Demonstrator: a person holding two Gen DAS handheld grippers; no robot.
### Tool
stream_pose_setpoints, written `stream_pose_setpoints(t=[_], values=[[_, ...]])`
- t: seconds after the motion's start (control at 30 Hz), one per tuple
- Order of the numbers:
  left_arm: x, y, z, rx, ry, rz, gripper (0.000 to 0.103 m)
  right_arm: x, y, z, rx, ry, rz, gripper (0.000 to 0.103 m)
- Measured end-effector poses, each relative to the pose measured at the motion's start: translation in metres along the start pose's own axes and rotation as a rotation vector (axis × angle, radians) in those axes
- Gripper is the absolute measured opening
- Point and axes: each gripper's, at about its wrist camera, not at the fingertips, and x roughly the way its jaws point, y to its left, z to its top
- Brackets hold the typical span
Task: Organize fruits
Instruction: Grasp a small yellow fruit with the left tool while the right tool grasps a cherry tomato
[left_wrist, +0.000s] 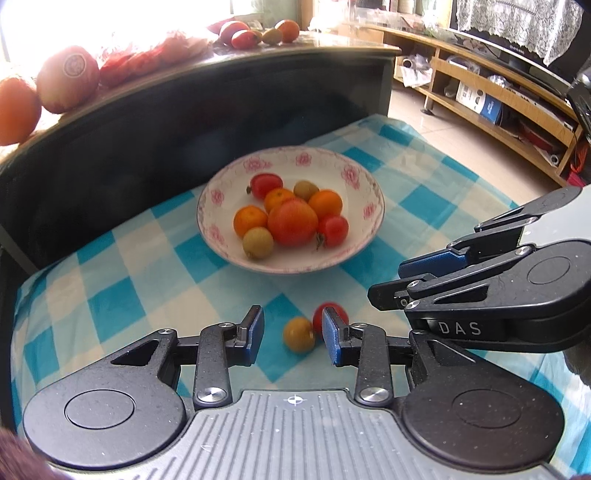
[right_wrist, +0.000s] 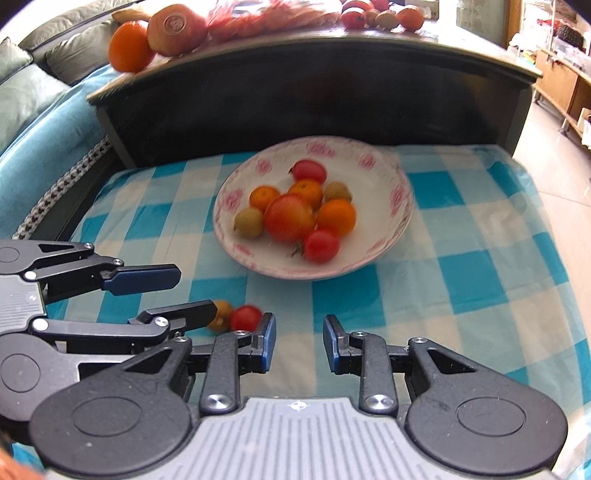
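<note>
1. While most fruit already sits in the bowl (left_wrist: 364, 236) at mid-frame, two small pieces lie loose on the checked cloth (left_wrist: 122, 280) below it, so the step in hand looks like gathering the stragglers.
2. Low in the left view, the left claw (left_wrist: 291, 338) stands wide open and holds nothing; the yellow fruit (left_wrist: 298, 334) lies between its pads, the red tomato (left_wrist: 328, 312) just behind, against the right pad.
3. At the bottom of the right view, the right claw (right_wrist: 299, 341) is also parted and empty over bare cloth.
4. Next, I judge, the left claw must centre on the yellow fruit and close gently; both pieces are round, smooth and likely to roll.
</note>
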Motion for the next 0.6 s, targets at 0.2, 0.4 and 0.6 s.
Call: stream_pose_setpoints(t=[0.2,0.4,0.6], values=[[-0.003,0.006,-0.011,-0.003,0.015,0.003,0.047,0.007,0.009,-0.007,-0.015,0.026,0.019,0.032],[-0.006,0.018,-0.019,-0.024,0.016,-0.001,0.055,0.015,0.012,-0.005,0.016,0.013,0.054,0.032],[-0.005,0.024,-0.023,-0.034,0.027,-0.006,0.056,0.028,0.011,0.005,0.079,-0.005,0.090,0.032]])
